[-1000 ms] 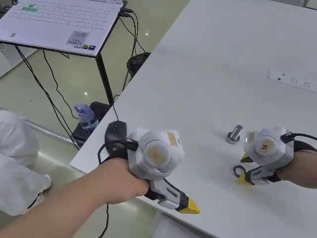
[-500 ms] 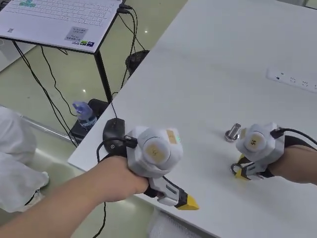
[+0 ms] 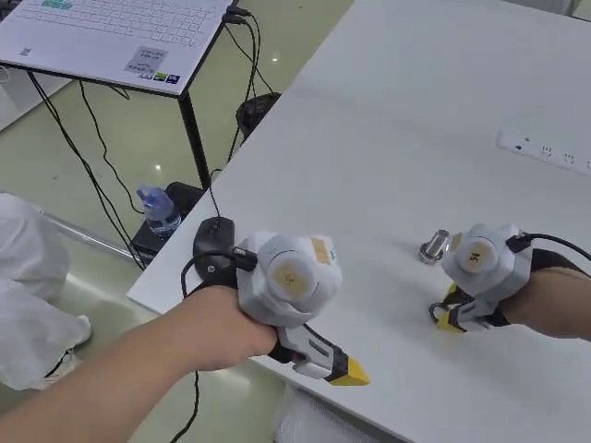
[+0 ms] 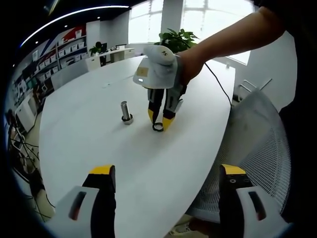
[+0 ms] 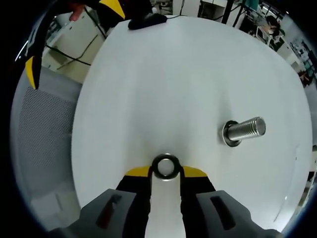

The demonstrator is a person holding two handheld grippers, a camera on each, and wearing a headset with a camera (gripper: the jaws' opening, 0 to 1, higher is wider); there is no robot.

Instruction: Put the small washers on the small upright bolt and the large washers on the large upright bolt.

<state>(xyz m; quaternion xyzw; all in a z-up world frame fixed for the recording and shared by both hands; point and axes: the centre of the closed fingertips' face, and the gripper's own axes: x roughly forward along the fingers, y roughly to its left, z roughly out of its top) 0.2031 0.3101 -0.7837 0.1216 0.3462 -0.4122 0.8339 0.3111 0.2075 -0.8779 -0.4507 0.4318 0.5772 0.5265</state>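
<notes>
Just one washer (image 5: 165, 166), one bolt (image 5: 242, 131).

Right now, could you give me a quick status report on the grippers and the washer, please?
Left gripper open, empty. Right gripper shut on washer, low at the table. Upright bolt close by, nothing between.

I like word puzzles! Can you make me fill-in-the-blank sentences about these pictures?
1. The right gripper pinches a metal ____ between its yellow tips.
2. The left gripper holds its jaws wide ____.
3. The bolt stands upright on the white ____.
Missing words: washer, open, table.
</notes>
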